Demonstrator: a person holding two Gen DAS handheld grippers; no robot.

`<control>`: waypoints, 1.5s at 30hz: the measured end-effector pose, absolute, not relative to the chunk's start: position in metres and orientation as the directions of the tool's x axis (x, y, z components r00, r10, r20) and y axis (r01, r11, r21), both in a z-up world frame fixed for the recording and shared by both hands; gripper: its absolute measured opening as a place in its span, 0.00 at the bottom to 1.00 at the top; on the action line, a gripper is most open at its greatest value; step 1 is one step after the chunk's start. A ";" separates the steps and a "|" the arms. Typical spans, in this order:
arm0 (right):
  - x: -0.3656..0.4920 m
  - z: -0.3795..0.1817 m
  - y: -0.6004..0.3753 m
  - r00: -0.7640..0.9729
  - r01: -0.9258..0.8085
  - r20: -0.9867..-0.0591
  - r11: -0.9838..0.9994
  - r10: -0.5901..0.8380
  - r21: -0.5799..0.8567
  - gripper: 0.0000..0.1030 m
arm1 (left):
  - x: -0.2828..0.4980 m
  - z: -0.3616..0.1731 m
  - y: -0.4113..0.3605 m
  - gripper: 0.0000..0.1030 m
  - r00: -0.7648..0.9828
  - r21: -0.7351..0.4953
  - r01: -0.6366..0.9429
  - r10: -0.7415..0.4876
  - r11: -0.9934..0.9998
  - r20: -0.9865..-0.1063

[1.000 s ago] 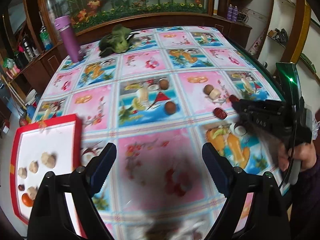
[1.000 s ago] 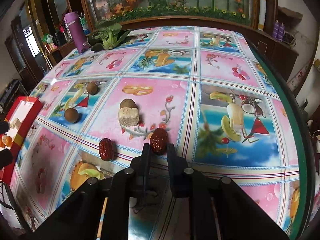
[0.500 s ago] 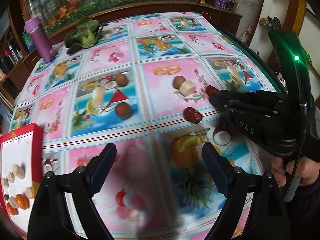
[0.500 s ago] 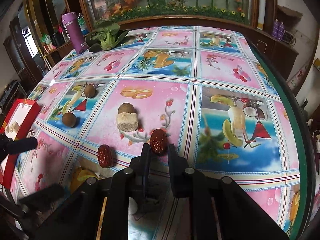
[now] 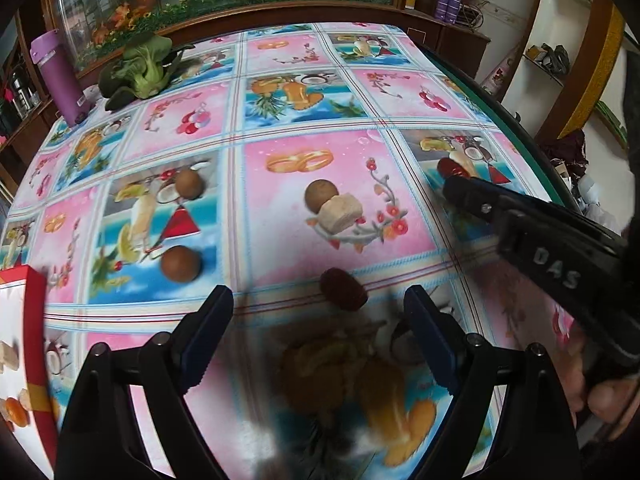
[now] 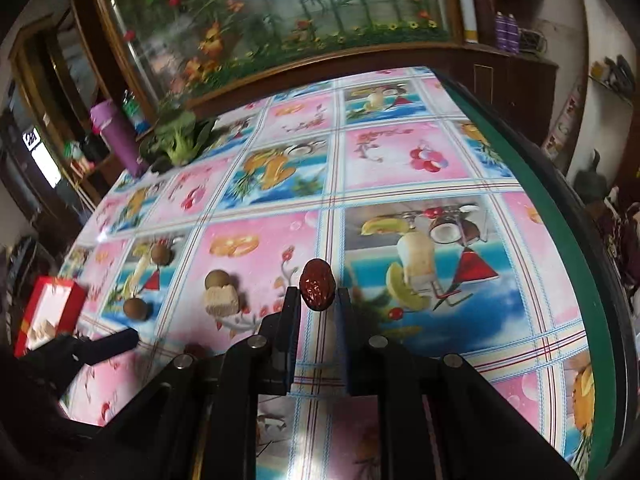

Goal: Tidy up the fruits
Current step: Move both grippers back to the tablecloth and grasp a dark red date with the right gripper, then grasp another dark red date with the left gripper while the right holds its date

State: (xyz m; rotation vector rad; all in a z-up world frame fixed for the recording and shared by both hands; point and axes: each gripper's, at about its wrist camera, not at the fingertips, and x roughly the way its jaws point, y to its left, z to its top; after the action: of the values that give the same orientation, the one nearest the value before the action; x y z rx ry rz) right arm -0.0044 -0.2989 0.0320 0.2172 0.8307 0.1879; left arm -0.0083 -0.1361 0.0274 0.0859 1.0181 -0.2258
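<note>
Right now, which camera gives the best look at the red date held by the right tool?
The right wrist view: the held red date sits sharp and centred between the right tool fingers, lifted off the tablecloth. In the left wrist view only a small red part shows past the tool's tip, mostly hidden.

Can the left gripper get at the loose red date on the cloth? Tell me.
Probably yes. The left gripper is open, and the red date lies bare on the tablecloth just ahead of its fingertips, with nothing between; the right gripper sits off to the side.
</note>
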 end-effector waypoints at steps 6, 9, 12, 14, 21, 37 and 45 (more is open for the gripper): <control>-0.004 0.032 -0.296 0.658 -0.092 -0.704 0.957 0.267 0.277 0.15 | -0.005 0.017 -0.133 0.55 0.509 -0.035 0.215 -0.143 0.976 -0.849; -0.005 0.032 -0.295 0.654 -0.113 -0.697 0.950 0.292 0.292 0.15 | -0.006 0.017 -0.124 0.42 0.514 -0.038 0.220 -0.148 0.975 -0.845; -0.007 0.031 -0.289 0.641 -0.153 -0.695 0.942 0.325 0.299 0.15 | -0.010 0.018 -0.109 0.33 0.514 -0.041 0.211 -0.146 0.977 -0.845; -0.008 0.029 -0.281 0.620 -0.195 -0.700 0.934 0.355 0.301 0.15 | -0.015 0.018 -0.094 0.31 0.514 -0.051 0.202 -0.150 0.978 -0.845; -0.021 0.021 -0.264 0.577 -0.243 -0.735 0.934 0.356 0.262 0.15 | -0.029 0.023 -0.068 0.31 0.511 -0.066 0.212 -0.168 0.975 -0.843; -0.014 0.016 -0.254 0.558 -0.225 -0.787 0.961 0.263 0.162 0.45 | -0.005 0.034 -0.107 0.43 0.525 -0.003 0.335 -0.190 0.942 -0.830; -0.011 0.014 -0.258 0.577 -0.200 -0.777 0.966 0.253 0.165 0.28 | 0.006 0.029 -0.124 0.45 0.512 0.040 0.453 -0.223 0.891 -0.830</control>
State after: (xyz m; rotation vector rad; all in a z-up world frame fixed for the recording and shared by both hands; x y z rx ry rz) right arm -0.0107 -0.2576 0.0139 0.0614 0.9187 0.2654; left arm 0.0055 -0.1242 0.0292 0.2657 0.9517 -0.4121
